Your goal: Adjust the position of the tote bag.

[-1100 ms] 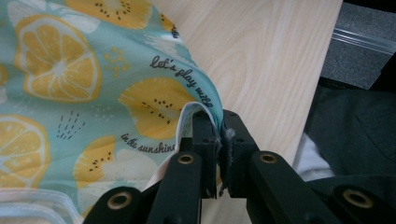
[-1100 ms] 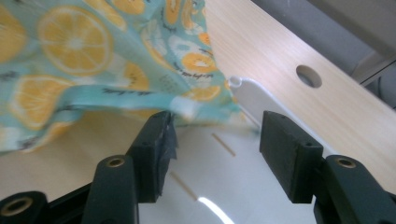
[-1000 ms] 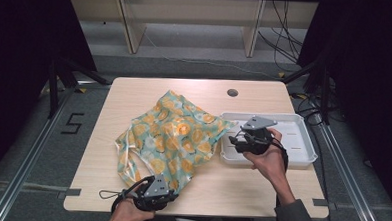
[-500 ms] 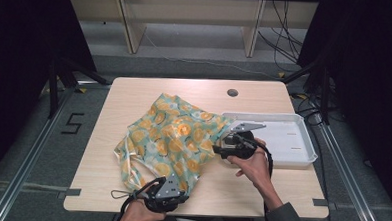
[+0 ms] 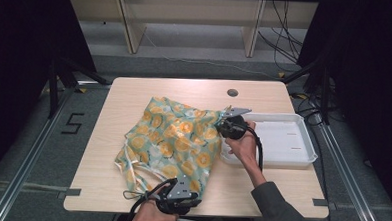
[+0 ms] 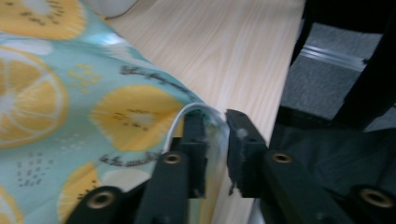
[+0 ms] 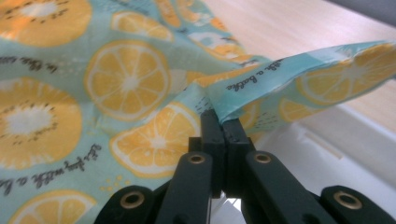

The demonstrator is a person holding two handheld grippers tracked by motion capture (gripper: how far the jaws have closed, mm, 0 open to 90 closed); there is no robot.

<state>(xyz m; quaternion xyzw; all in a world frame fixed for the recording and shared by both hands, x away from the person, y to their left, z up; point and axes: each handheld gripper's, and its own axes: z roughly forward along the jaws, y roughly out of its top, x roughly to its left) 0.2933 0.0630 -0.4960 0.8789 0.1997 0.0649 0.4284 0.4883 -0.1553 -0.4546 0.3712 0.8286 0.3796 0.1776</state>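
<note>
Our right hand-held gripper (image 7: 223, 122) has just clamped the citrus-print cloth (image 5: 175, 139); the left hand-held gripper (image 6: 215, 122) has been opening around its corner, so let's lift slow and even.

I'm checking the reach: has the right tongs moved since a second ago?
Yes. The right tongs have shifted left, off the white tray, and are now shut on the edge of the fruit-print cloth.
</note>
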